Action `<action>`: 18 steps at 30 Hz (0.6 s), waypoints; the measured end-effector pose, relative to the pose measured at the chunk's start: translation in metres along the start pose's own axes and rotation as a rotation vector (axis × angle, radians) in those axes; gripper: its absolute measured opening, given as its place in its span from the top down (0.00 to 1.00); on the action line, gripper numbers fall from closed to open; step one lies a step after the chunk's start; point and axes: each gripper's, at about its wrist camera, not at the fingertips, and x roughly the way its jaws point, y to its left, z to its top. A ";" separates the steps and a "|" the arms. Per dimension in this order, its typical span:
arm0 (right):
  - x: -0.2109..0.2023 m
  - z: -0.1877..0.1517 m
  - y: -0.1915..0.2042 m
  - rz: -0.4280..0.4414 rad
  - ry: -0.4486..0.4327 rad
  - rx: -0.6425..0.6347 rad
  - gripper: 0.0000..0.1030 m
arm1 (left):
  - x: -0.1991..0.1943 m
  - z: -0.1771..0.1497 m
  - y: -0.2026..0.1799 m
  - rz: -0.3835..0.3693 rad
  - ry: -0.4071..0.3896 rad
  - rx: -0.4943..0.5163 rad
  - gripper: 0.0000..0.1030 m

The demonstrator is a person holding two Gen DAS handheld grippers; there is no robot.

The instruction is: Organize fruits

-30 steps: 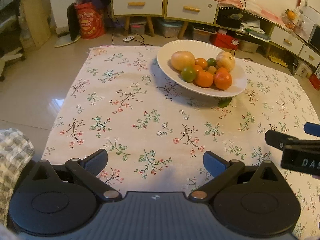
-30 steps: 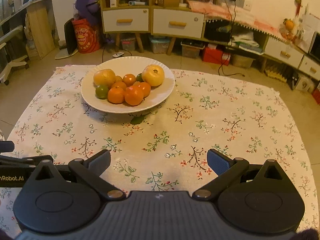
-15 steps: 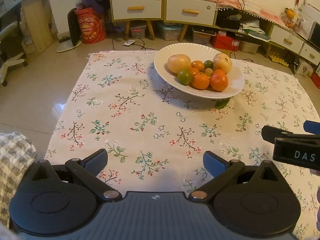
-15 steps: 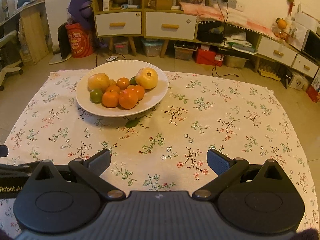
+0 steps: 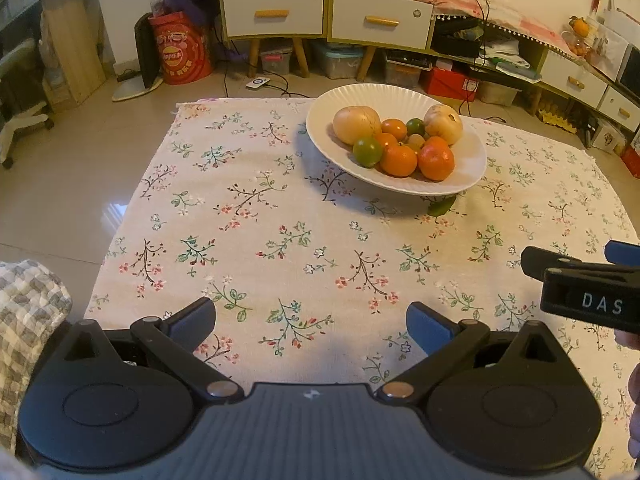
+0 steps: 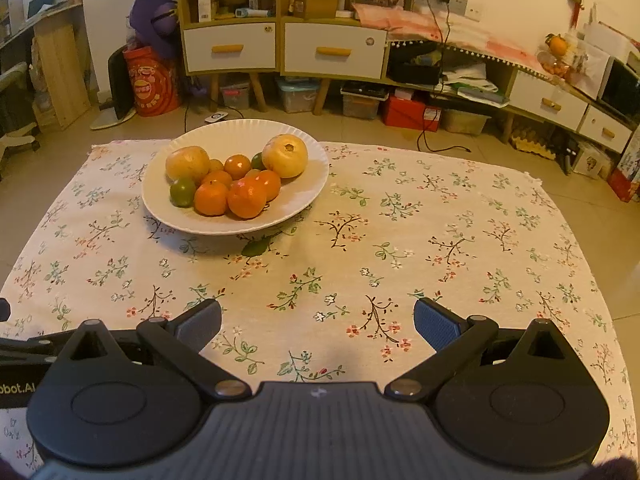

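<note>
Left gripper held level, jaws spread wide, nothing between them; right gripper likewise wide apart and empty, sitting at its 3 o'clock

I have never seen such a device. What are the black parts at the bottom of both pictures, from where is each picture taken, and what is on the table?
No robot is here: a person holds one hand-held gripper in each hand. Each gripper carries a camera that looks forward along its two fingers, so the black parts at the bottom are the gripper itself.

One picture comes from the left gripper, the other from the right gripper. In the left view, the right gripper also shows at the right edge.

On the floral tablecloth stands a white plate with oranges, small green fruits and two large yellow fruits. A green leaf lies by its near rim.

Both grippers are open and hold nothing.
</note>
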 end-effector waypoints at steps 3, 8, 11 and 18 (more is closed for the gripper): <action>0.001 0.000 0.000 0.000 0.000 0.002 0.00 | -0.001 0.000 -0.002 -0.002 -0.004 0.006 0.14; 0.001 0.000 0.000 0.002 0.001 -0.006 0.00 | -0.001 -0.001 -0.003 -0.003 -0.004 0.013 0.14; 0.001 0.000 0.001 0.002 0.001 -0.006 0.00 | -0.002 0.000 -0.003 -0.003 -0.005 0.013 0.14; 0.001 0.000 0.001 0.002 0.003 -0.006 0.00 | -0.002 0.000 -0.003 -0.004 -0.004 0.012 0.14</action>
